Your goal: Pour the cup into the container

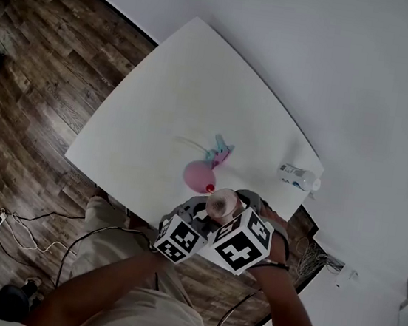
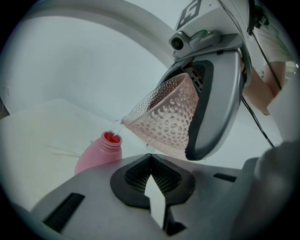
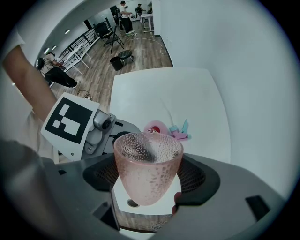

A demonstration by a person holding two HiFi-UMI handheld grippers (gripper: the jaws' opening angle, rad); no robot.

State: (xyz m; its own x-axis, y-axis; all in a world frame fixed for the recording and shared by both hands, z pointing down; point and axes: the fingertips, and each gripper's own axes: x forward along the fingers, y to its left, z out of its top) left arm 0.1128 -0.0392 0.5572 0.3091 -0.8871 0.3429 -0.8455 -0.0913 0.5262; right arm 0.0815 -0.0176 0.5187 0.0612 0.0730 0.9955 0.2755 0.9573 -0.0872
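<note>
My right gripper [image 3: 147, 177] is shut on a dimpled pink cup [image 3: 146, 164], which it holds tilted near the table's front edge [image 1: 221, 202]. In the left gripper view the cup's lip [image 2: 123, 123] hangs just above the open mouth of a pink bottle [image 2: 101, 152], and a thin clear trickle runs between them. The bottle [image 1: 199, 174] stands upright on the white table [image 1: 159, 108]. My left gripper [image 2: 152, 177] is shut on nothing, just left of the right one [image 1: 188, 216], pointing toward the bottle.
A small blue and pink object [image 1: 220, 151] lies just behind the bottle. A clear plastic bottle [image 1: 297, 178] lies at the table's right corner. A white wall lies beyond the table's far edge. Wooden floor with cables [image 1: 24, 224] lies to the left.
</note>
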